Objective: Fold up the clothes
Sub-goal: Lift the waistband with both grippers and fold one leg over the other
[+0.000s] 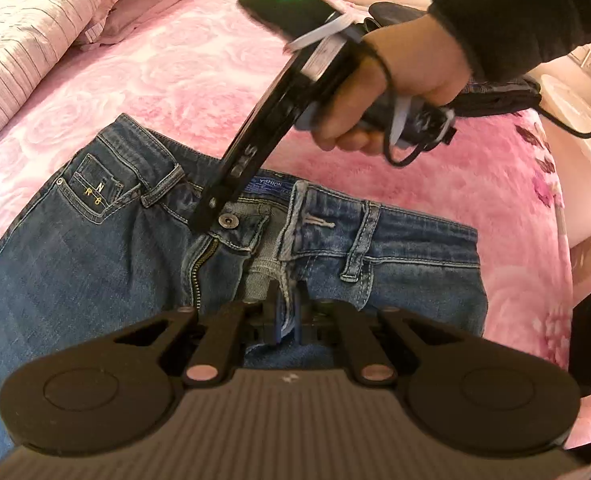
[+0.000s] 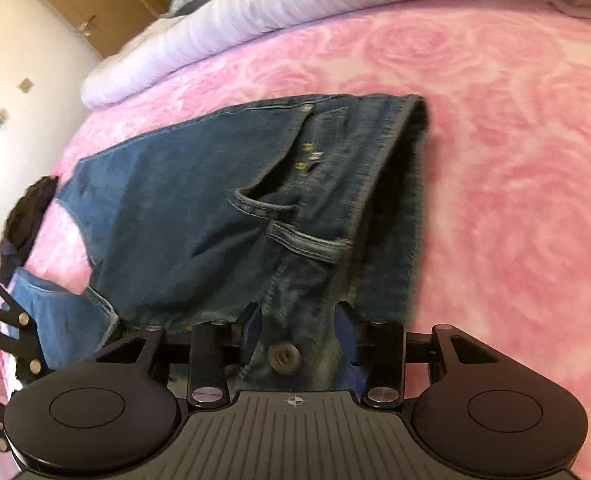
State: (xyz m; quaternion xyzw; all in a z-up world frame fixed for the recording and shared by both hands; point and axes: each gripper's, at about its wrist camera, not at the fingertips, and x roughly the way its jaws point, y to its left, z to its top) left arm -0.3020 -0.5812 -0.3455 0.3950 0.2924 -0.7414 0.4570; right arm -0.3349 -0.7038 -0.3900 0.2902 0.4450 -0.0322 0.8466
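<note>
Left gripper (image 1: 286,312): the jaws are drawn nearly together, and a narrow fold of denim at the open fly, just below the waistband, is pinched between them.
Right gripper (image 2: 299,332): the jaws are set part-way apart and are closed onto a bunched section of waistband; the metal button (image 2: 284,356) is seen between the fingers. In the left wrist view the tip of this tool is seen pressed at the waistband beside the button, and the tool is held by a hand (image 1: 395,92) in a dark sleeve.
Jeans (image 1: 95,248): blue denim is laid front-up on the bed, with the fly unzipped and the waistband turned toward the pillows. One side is seen lifted and bunched in the right wrist view.
Surface: a pink blanket (image 1: 199,60) with a rose pattern is spread under the jeans.
Room: striped pale pillows (image 1: 23,32) are piled at the head of the bed; a cream wall (image 2: 11,40) with small switch plates is seen beyond.
</note>
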